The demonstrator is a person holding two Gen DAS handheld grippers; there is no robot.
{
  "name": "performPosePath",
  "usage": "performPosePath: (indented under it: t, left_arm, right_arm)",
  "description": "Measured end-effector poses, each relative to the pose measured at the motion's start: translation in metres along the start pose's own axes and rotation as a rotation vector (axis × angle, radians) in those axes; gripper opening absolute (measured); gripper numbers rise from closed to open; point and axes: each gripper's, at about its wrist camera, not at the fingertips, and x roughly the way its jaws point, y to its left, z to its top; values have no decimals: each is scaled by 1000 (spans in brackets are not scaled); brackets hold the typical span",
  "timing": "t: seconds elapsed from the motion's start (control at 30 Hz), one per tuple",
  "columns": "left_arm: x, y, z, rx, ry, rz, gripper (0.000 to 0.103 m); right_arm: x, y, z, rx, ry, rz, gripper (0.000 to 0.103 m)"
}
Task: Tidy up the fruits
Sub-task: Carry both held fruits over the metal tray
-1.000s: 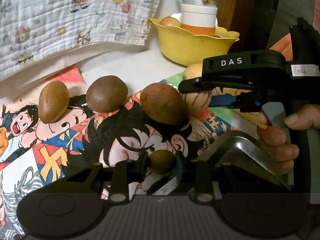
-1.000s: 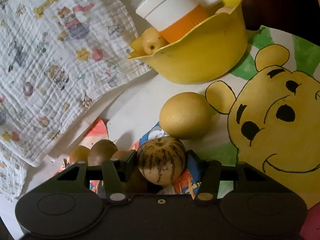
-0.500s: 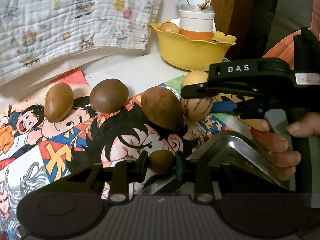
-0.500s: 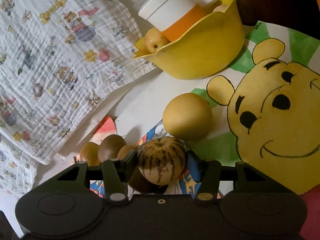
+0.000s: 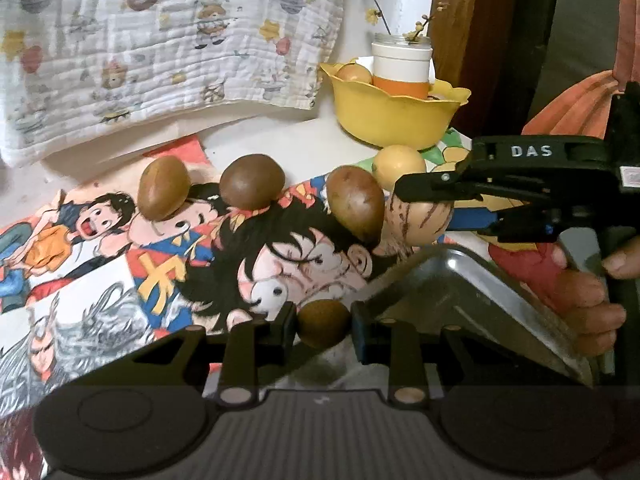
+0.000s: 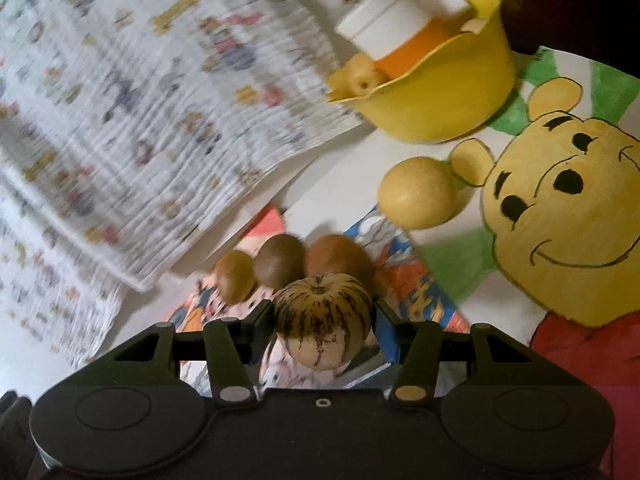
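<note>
Now my left gripper (image 5: 324,326) squeezes a small brown fruit (image 5: 323,322) above the cartoon mat (image 5: 160,280). My right gripper (image 6: 323,320) hugs a striped fruit (image 6: 323,320) near three brown fruits (image 6: 278,266).

Left gripper (image 5: 323,330): matt black plastic fingers, ribbed grey body.
Small brown fruit (image 5: 323,322): dull, slightly rough skin.
Right gripper (image 6: 323,322): matt black plastic.
Striped fruit (image 6: 323,320): smooth, pale skin with dark streaks, faint sheen.
Three brown fruits (image 5: 250,186): smooth, softly glossy skin.
Yellow fruit (image 6: 416,192): smooth, matt.
Bowl (image 5: 394,118): glossy yellow plastic, wavy rim.
Cup (image 5: 401,66): smooth white and orange plastic.
Blanket (image 5: 160,40): crinkled, quilted printed cloth.
Cartoon sheets (image 5: 160,280): flat printed paper, matt.
Tray (image 5: 472,300): shiny, scuffed metal.
Post (image 5: 472,40): dark varnished wood.
</note>
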Motion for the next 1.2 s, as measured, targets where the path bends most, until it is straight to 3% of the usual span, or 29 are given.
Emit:
performPosePath:
  t: [0.6, 1.2]
  left_arm:
    - [-48, -12, -55, 9, -34, 11, 32]
    - [-59, -34, -82, 69, -41, 54, 32]
  right_arm:
    - [-24, 35, -66, -184, 126, 69, 55]
    - [-37, 45, -93, -316, 128, 23, 55]
